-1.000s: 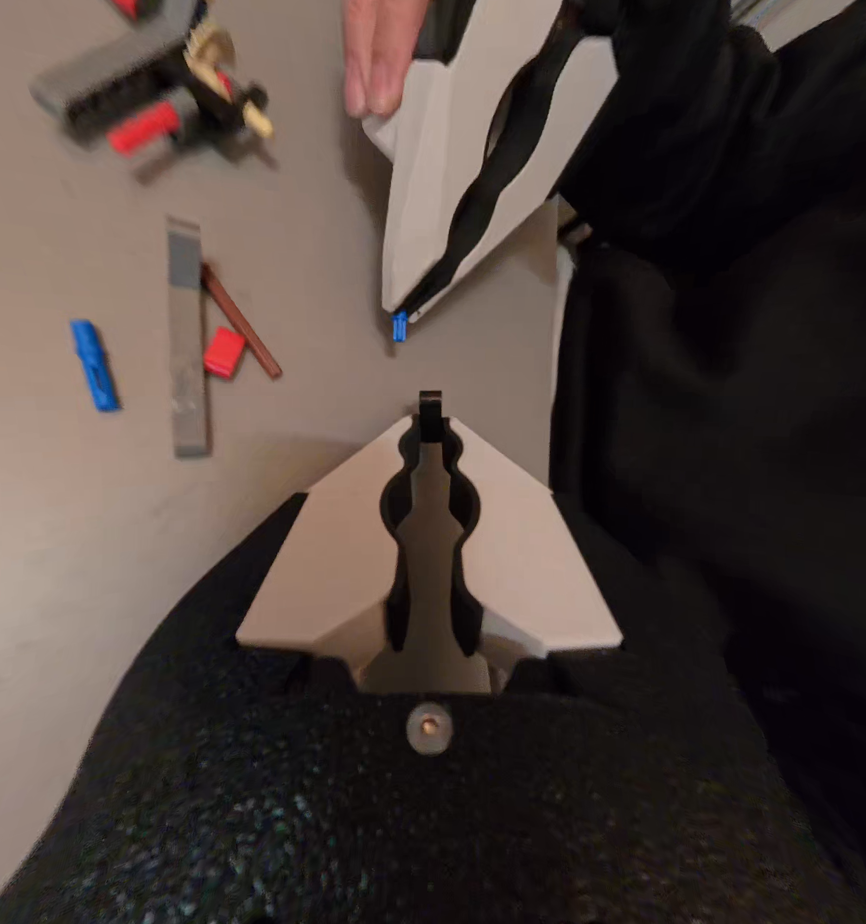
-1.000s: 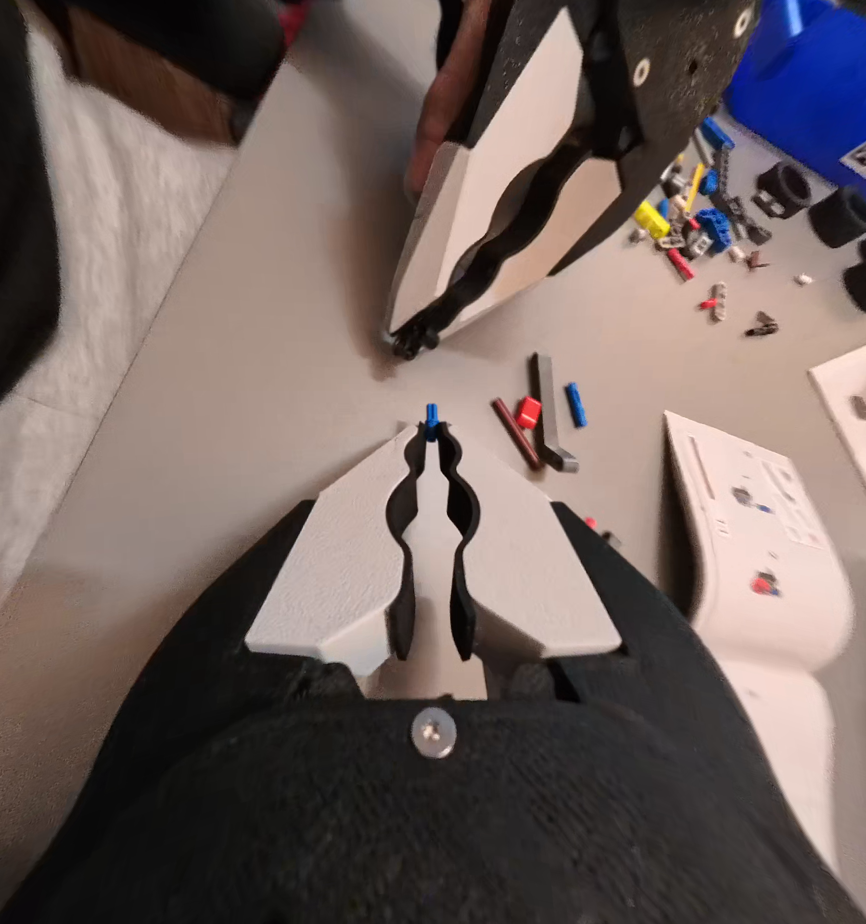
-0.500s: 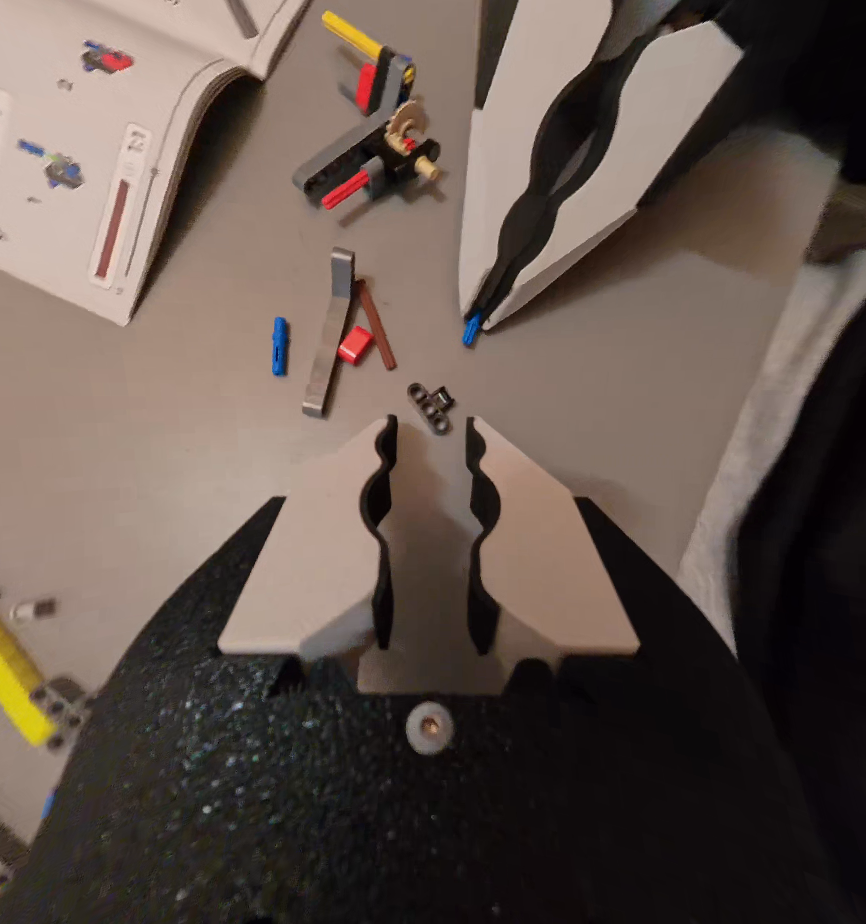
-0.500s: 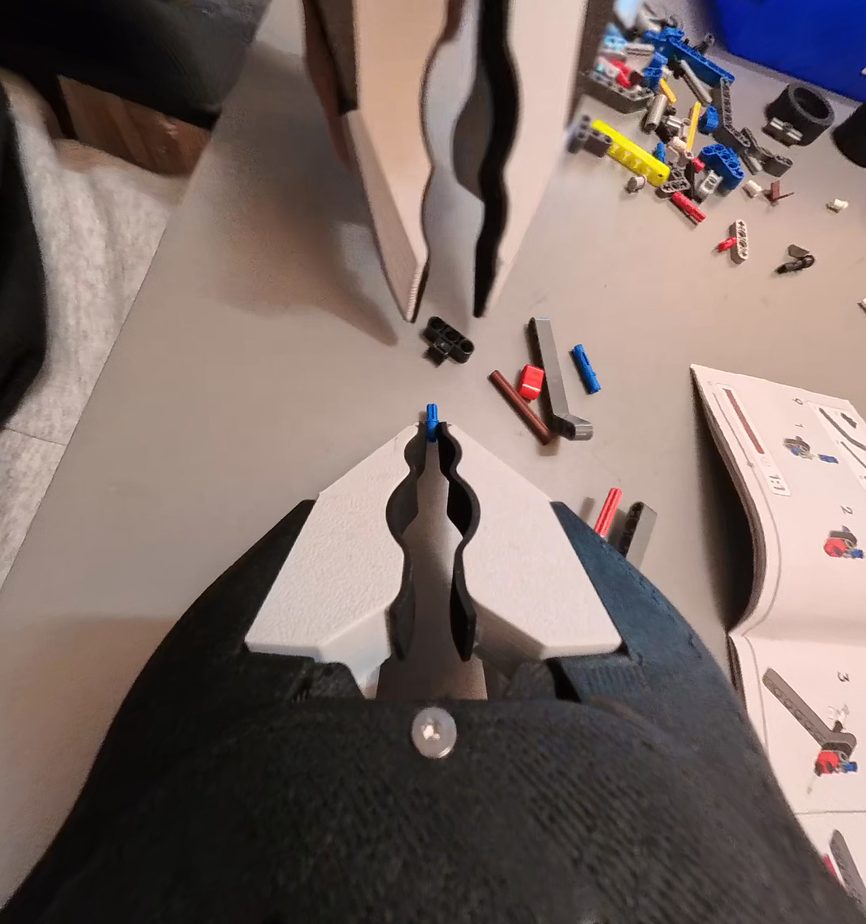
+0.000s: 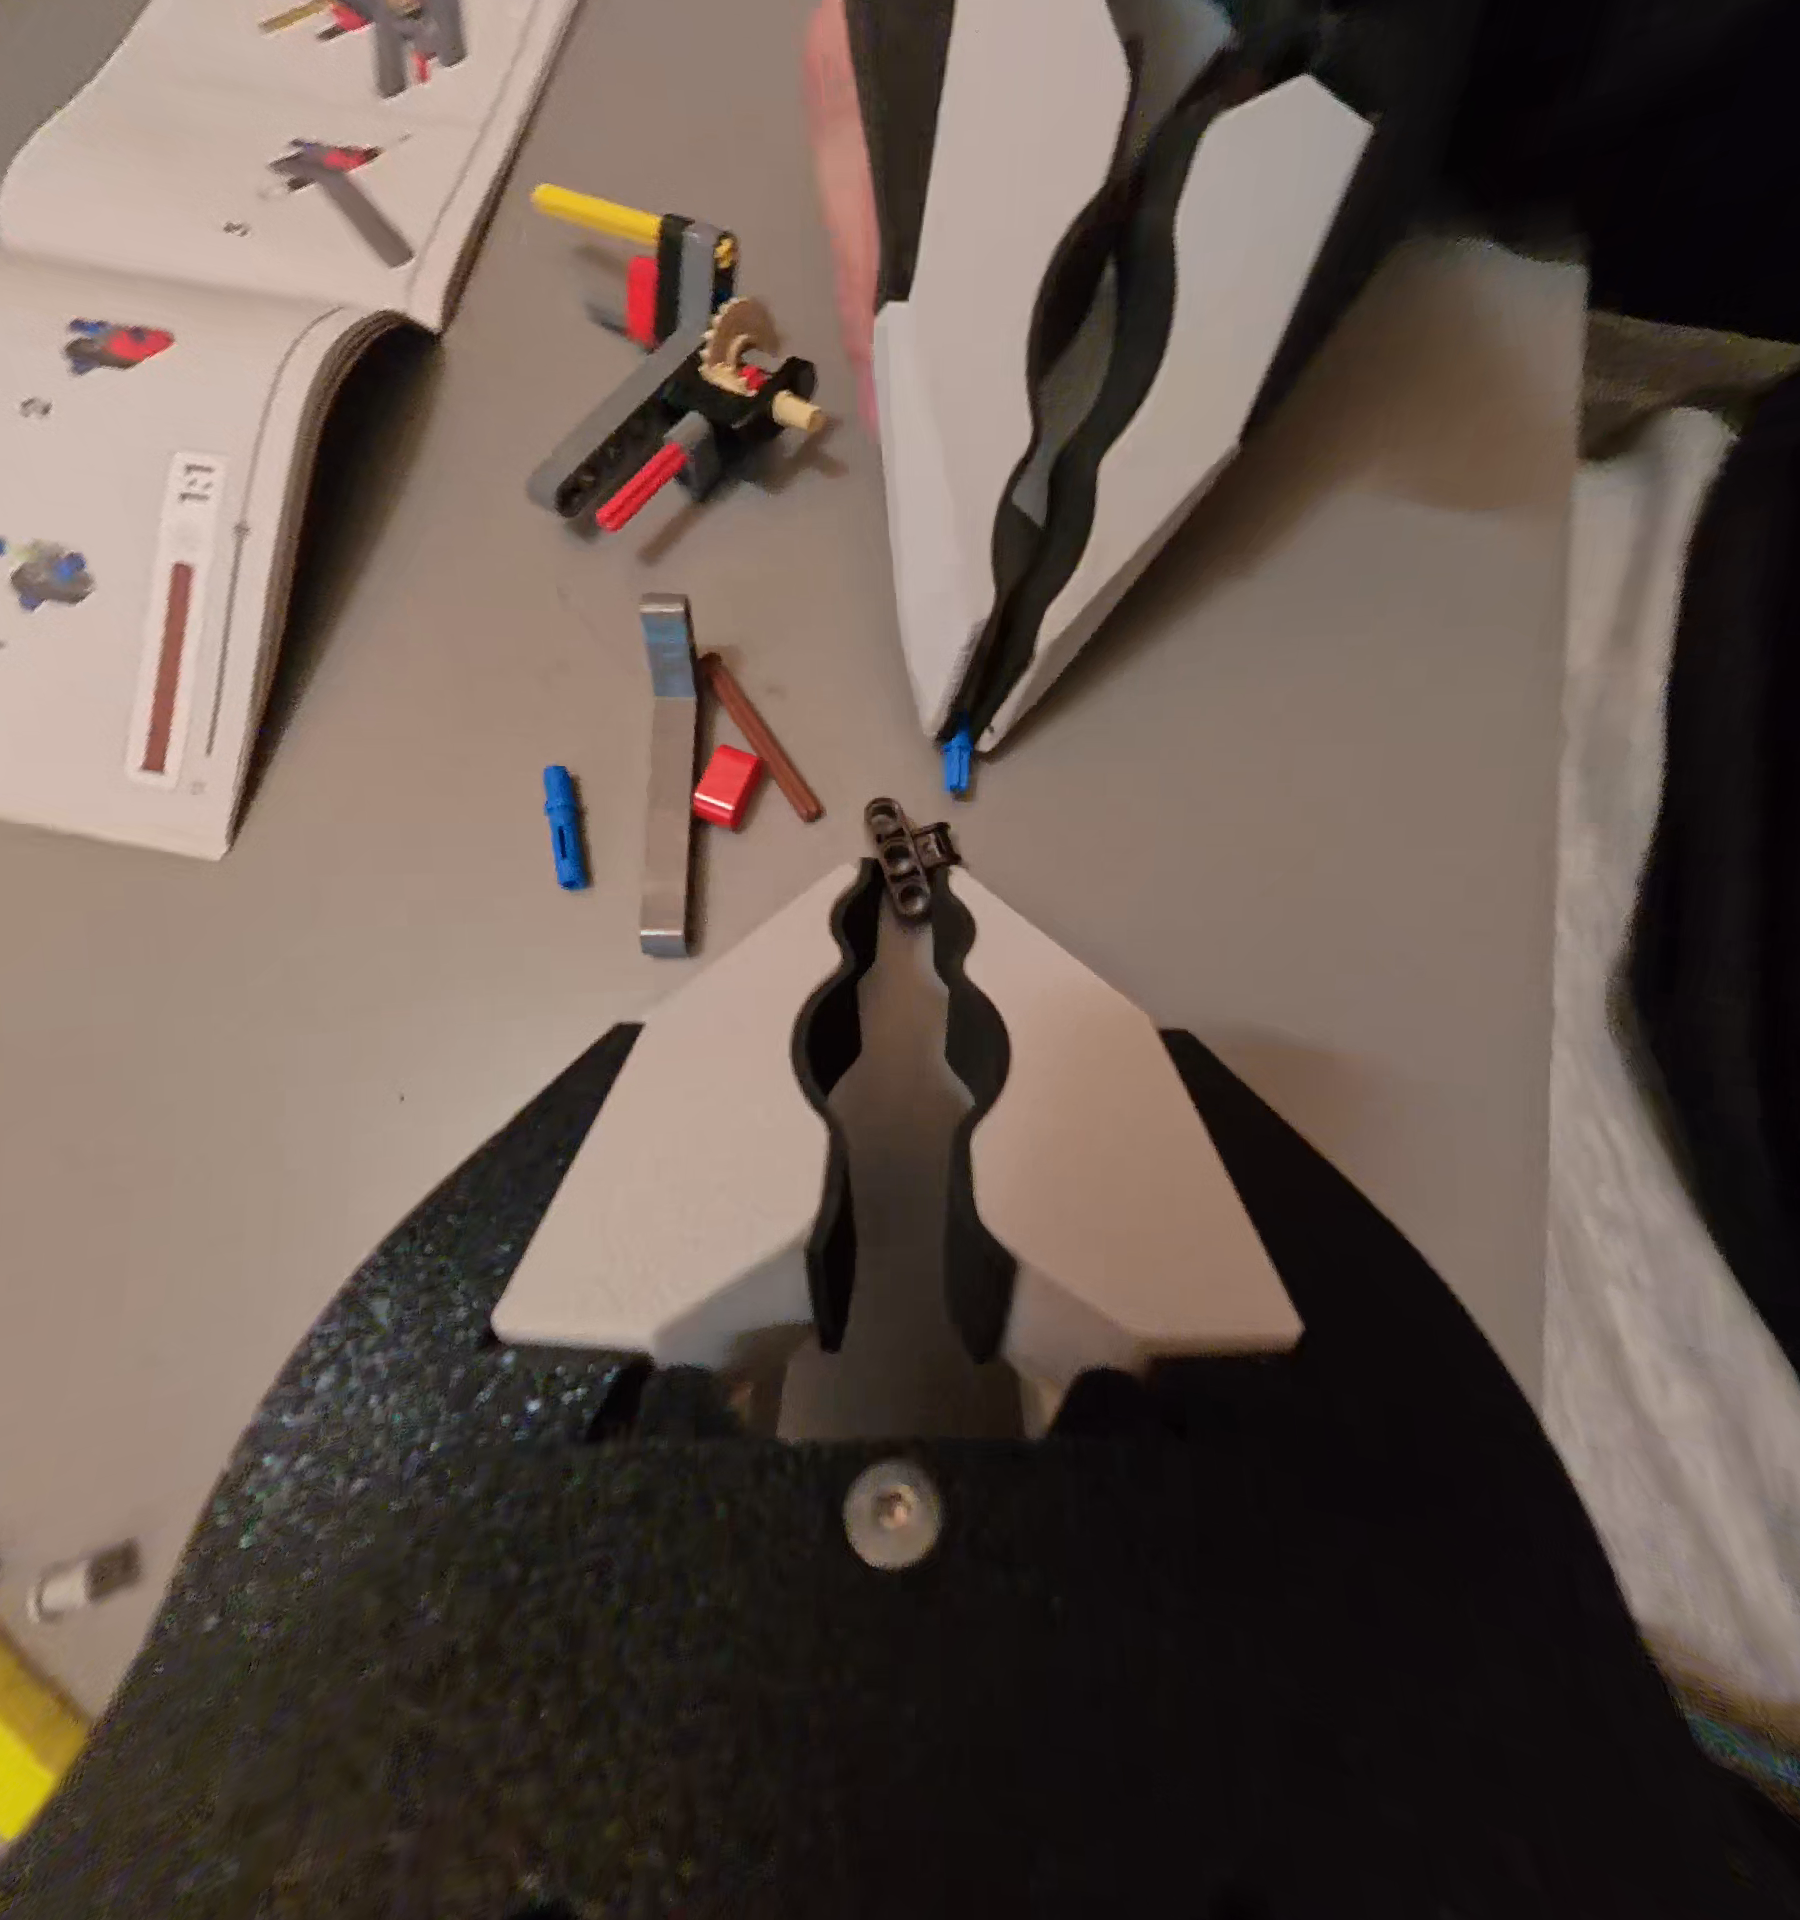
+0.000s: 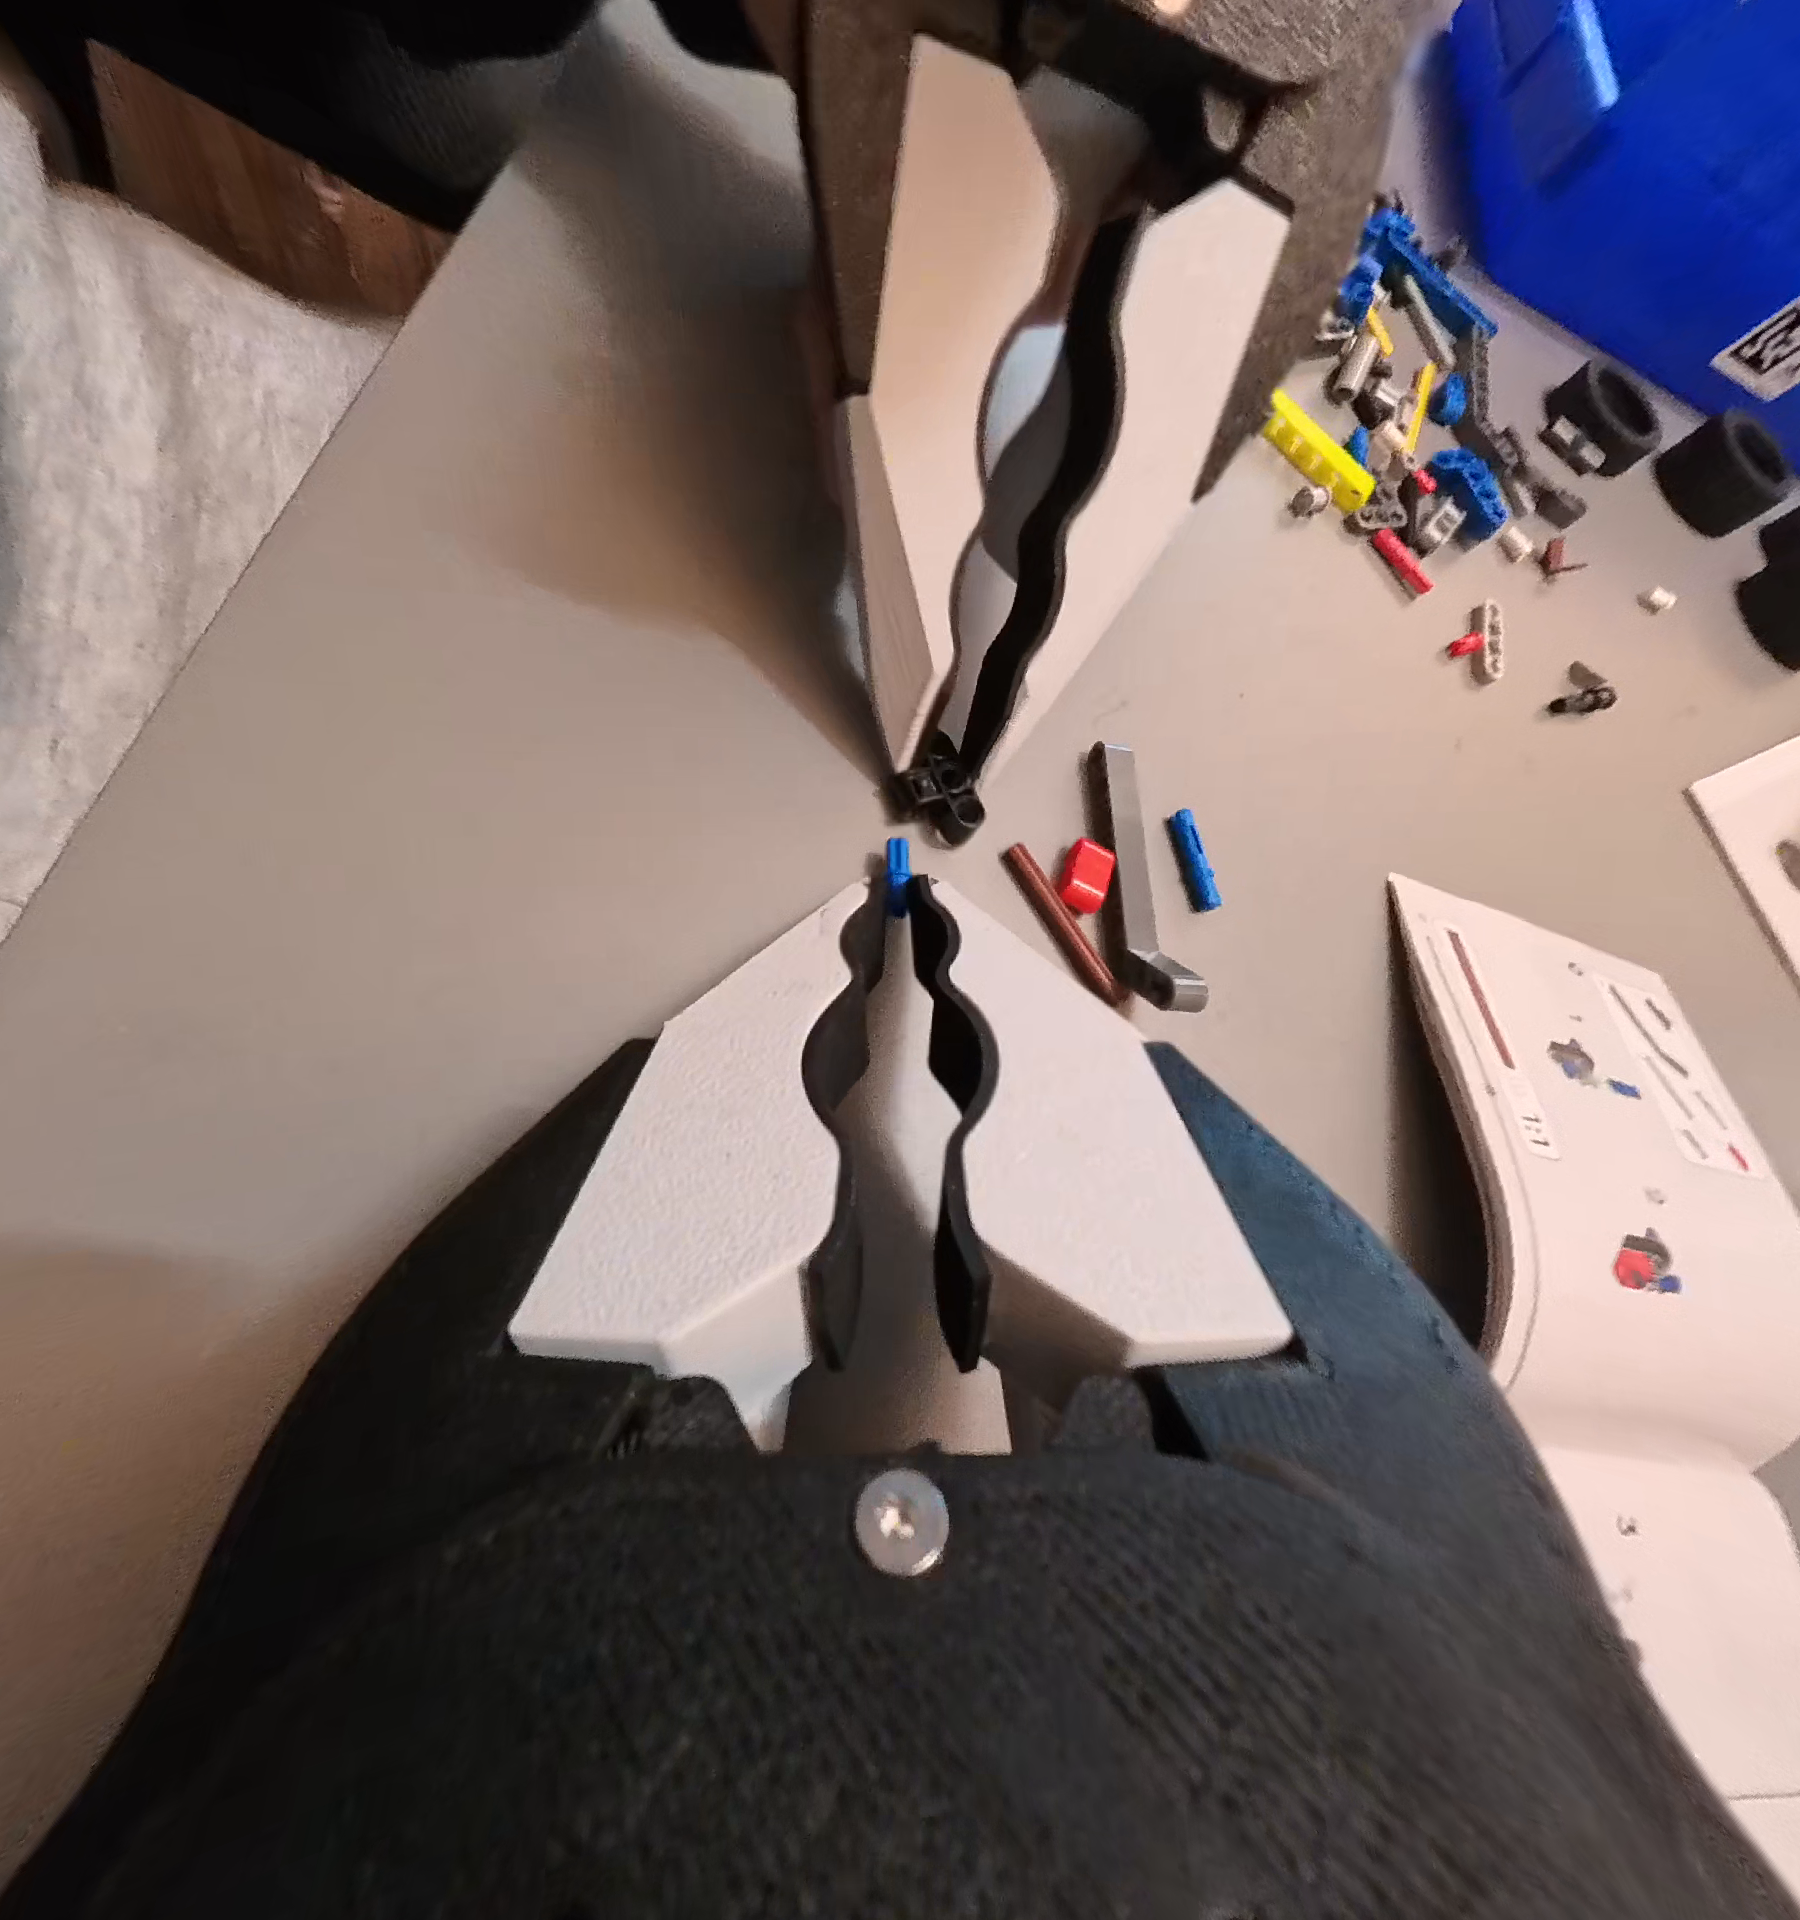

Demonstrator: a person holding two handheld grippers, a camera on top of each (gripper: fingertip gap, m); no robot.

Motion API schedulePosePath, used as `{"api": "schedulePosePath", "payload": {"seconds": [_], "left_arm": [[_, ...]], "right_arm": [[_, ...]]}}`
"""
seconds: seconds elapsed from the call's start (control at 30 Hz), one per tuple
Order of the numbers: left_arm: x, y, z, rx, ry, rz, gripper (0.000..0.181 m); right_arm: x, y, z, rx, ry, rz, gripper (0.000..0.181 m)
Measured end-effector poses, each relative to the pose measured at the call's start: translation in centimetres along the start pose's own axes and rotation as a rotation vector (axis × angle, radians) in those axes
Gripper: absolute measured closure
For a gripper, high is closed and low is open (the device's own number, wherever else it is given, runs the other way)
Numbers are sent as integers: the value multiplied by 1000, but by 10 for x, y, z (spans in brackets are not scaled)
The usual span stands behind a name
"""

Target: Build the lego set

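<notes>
Printed markings on open instruction booklet point(image 5: 200, 499); coded sticker on blue bin point(image 6: 1654, 187).

Your left gripper point(image 5: 901, 883), whose jaws stood wide apart half a second ago with the black connector point(image 5: 906, 857) lying free on the table point(image 5: 252, 1039) just ahead, now has its tips closed on that connector. A second ago you held the same piece, so you have let it go and taken it again. Your right gripper point(image 6: 901, 894) now has the pin point(image 6: 896, 873) tip just beside the connector, closer than before. Both views now show more of the table than a second ago.
</notes>
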State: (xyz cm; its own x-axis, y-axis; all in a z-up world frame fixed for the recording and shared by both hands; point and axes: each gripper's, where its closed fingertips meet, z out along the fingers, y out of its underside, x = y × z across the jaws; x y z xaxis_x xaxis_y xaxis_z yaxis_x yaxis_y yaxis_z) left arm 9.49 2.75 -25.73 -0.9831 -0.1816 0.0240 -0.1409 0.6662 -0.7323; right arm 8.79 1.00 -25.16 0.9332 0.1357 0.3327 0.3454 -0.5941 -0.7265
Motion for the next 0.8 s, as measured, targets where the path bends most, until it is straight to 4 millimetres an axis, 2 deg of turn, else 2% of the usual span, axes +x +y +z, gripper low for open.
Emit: {"api": "schedulePosePath", "payload": {"seconds": [0.07, 0.2, 0.63, 0.8], "left_arm": [[2, 0, -3, 18, 77, 26, 174], [8, -13, -6, 84, 203, 56, 174], [0, 1, -2, 1, 183, 65, 175], [3, -5, -4, 39, 205, 62, 175]], "right_arm": [[0, -1, 0, 10, 21, -40, 178], [2, -5, 2, 28, 61, -102, 178], [5, -10, 3, 43, 111, -115, 178], [4, -10, 3, 47, 102, -120, 178]]}}
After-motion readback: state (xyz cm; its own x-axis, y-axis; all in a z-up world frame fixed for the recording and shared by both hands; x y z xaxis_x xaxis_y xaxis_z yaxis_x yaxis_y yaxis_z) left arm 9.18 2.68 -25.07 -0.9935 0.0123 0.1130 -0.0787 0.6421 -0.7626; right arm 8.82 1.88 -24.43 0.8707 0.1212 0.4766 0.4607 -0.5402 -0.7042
